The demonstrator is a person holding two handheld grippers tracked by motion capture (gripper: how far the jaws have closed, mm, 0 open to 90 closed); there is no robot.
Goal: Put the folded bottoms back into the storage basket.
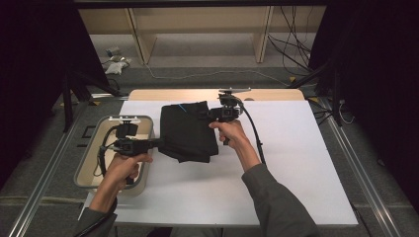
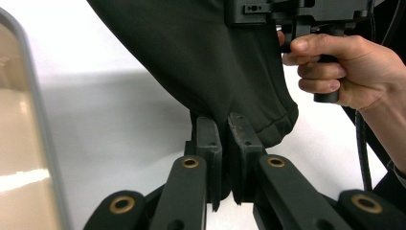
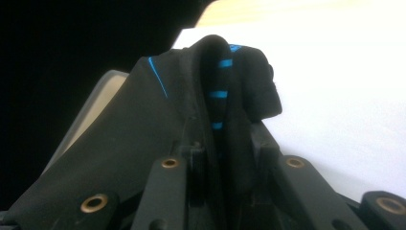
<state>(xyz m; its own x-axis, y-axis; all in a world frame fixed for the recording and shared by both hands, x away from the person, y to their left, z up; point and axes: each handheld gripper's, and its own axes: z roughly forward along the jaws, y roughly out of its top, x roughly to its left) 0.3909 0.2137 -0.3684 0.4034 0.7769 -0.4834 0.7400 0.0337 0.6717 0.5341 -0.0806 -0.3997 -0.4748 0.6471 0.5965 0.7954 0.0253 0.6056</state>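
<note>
Fingers (image 2: 210,143) of the left gripper (image 2: 224,125) are clamped on a hemmed edge of the black garment (image 1: 188,132); in the left gripper view the cloth hangs from 12 o'clock down into the narrow gap between the two black jaws. Fingers (image 3: 261,143) of the right gripper (image 3: 225,136) pinch a bunched fold of the same garment, where bright blue stitching runs along a seam. High view: the garment is stretched between the two tools above the white table sheet (image 1: 296,168), left of the sheet's centre. The left gripper (image 1: 157,143) grips the cloth's corner at 8 o'clock, and the right gripper (image 1: 203,115) grips its edge at 2 o'clock. Each tool is carried in a person's hand, left hand (image 1: 126,165) and right hand (image 1: 231,131), the forearms entering from 6 o'clock. A grey-rimmed tray (image 1: 81,173) lies on the table at 9 o'clock of the garment, partly under the left gripper. A wooden shelf frame (image 1: 197,29) stands on the floor at 12 o'clock, beyond the table.
</note>
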